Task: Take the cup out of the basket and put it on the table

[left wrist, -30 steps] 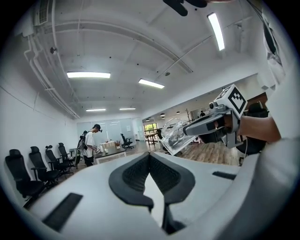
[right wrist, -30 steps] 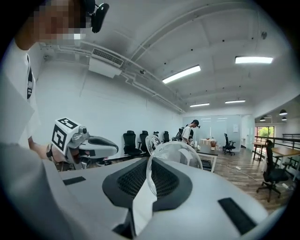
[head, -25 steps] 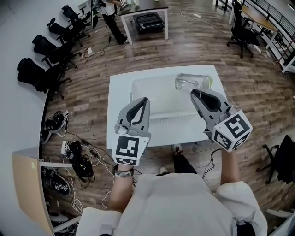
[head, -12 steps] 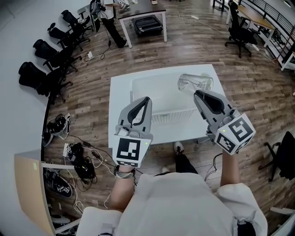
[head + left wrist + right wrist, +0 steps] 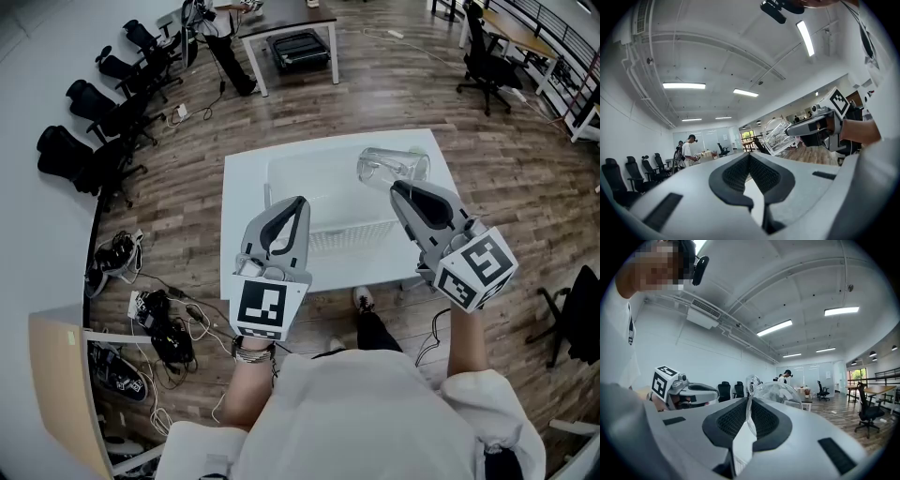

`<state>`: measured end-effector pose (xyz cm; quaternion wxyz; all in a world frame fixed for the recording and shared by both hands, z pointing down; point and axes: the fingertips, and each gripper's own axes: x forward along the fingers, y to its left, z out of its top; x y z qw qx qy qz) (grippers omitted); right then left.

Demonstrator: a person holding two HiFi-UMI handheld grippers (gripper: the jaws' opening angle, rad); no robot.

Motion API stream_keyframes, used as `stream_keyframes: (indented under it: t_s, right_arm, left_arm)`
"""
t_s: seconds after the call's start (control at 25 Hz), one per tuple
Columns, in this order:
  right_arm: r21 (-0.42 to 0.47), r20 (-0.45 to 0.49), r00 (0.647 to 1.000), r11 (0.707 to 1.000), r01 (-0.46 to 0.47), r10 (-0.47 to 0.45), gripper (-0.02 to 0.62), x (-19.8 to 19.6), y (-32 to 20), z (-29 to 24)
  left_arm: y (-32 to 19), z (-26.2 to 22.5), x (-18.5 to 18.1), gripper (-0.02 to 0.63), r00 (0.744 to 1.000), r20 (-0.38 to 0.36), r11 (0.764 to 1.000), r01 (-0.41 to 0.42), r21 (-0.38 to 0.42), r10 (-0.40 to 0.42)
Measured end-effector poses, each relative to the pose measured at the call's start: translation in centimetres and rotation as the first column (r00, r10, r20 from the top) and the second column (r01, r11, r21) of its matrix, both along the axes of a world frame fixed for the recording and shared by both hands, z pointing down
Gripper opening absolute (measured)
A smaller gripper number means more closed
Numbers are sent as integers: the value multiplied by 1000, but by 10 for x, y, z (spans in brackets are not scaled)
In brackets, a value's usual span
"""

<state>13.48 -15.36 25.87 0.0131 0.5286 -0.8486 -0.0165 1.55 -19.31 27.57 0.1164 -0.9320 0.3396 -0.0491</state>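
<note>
You see a clear, glossy cup (image 5: pixel 394 167) at upper centre, a white latticed plastic basket (image 5: pixel 352 239), a smooth matt white table (image 5: pixel 246 202), wood-grain floor planks (image 5: pixel 394 84).

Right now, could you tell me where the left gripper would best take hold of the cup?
Probably the left end of the cup, coming from the left. It lies on its side above the basket, with the right gripper pinching its wall, so that end juts out free. The left gripper is shut and would need opening first.

Black office chairs (image 5: pixel 89 98) along wall; cables (image 5: pixel 164 323) on wood floor (image 5: pixel 394 84); far desk (image 5: pixel 291 21).
</note>
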Motion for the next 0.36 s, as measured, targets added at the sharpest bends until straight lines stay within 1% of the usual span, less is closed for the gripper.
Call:
stream_keyframes:
  t_s: [0.24, 0.36]
  right_arm:
    - [-1, -2, 1000, 1000, 3, -3, 40, -3, -4, 2]
    - [-1, -3, 1000, 1000, 4, -4, 40, -5, -6, 5]
  left_arm:
    - [-2, 4, -1, 0, 999, 32, 1000, -7, -12, 7]
    - [-3, 7, -2, 0, 999, 36, 1000, -10, -11, 10]
